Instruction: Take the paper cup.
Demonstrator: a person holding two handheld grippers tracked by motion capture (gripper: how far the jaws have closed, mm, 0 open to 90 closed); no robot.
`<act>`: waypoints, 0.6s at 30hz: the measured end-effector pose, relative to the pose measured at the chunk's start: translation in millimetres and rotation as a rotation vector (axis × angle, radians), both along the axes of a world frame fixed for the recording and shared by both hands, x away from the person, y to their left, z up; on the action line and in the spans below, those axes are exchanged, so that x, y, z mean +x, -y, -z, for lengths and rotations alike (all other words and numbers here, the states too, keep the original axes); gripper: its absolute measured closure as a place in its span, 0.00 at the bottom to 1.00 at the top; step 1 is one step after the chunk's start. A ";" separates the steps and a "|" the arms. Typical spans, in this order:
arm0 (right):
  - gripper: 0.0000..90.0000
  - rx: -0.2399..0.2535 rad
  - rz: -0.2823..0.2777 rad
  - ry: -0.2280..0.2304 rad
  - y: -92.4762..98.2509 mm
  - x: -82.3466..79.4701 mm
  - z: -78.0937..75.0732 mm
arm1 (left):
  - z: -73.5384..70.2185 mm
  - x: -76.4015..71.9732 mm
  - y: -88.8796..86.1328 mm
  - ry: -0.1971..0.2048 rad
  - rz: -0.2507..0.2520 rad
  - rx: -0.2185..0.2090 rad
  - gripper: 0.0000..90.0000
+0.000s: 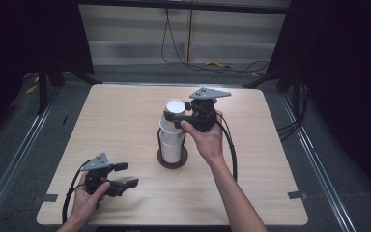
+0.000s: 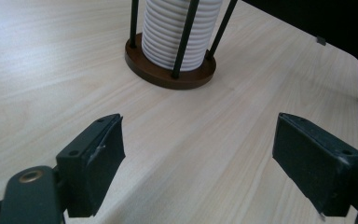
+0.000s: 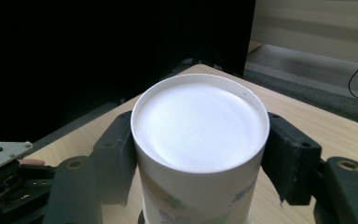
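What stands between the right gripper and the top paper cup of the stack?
Nothing visible does. The right gripper already has its jaws on both sides of the top cup, pressing its wall above the stack in the holder.

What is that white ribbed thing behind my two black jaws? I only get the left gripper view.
Observer: A stack of upside-down paper cups standing in a round brown holder.
Operator: Is anything touching it?
Observer: Yes. The right gripper has its pads on both sides of the top cup.
Operator: Where is my gripper?
Observer: The left gripper is open, low over the near left part of the table, apart from the stack.
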State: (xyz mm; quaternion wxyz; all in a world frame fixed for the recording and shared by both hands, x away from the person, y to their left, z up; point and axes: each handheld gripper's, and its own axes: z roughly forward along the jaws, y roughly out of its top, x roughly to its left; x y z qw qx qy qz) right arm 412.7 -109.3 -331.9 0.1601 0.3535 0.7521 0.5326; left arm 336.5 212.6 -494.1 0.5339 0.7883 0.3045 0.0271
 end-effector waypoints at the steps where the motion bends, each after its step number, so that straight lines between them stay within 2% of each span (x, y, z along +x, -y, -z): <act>1: 0.37 0.000 0.000 0.000 0.0 0.0 0.0 | -1.1 0.3 0.5 0.004 0.002 -0.006 0.18; 3: 0.37 -0.002 0.004 0.012 0.2 -0.9 -3.0 | -4.7 0.2 2.1 0.020 0.034 -0.008 0.18; 8: 0.37 0.016 -0.004 0.019 3.8 -0.7 -6.8 | -11.3 -1.3 6.0 0.067 0.028 -0.026 0.18; 10: 0.37 0.023 -0.003 0.025 5.2 -1.4 -8.2 | -12.3 -0.3 8.7 0.048 0.032 -0.053 0.18; 11: 0.37 0.027 -0.007 0.038 6.7 -2.5 -9.9 | -12.9 0.6 10.1 0.049 0.039 -0.051 0.18; 14: 0.37 0.041 -0.006 0.038 10.8 -3.4 -12.7 | -15.3 2.9 15.1 0.059 0.041 -0.039 0.18; 15: 0.37 0.041 -0.006 0.038 10.8 -3.4 -12.7 | -15.8 3.7 16.7 0.065 0.039 -0.055 0.18; 17: 0.37 0.059 -0.002 0.036 14.3 -4.0 -14.5 | -18.2 4.2 18.6 0.080 0.024 -0.056 0.18; 18: 0.37 0.058 0.000 0.038 17.4 -5.4 -17.4 | -20.9 5.8 20.2 0.076 0.035 -0.056 0.18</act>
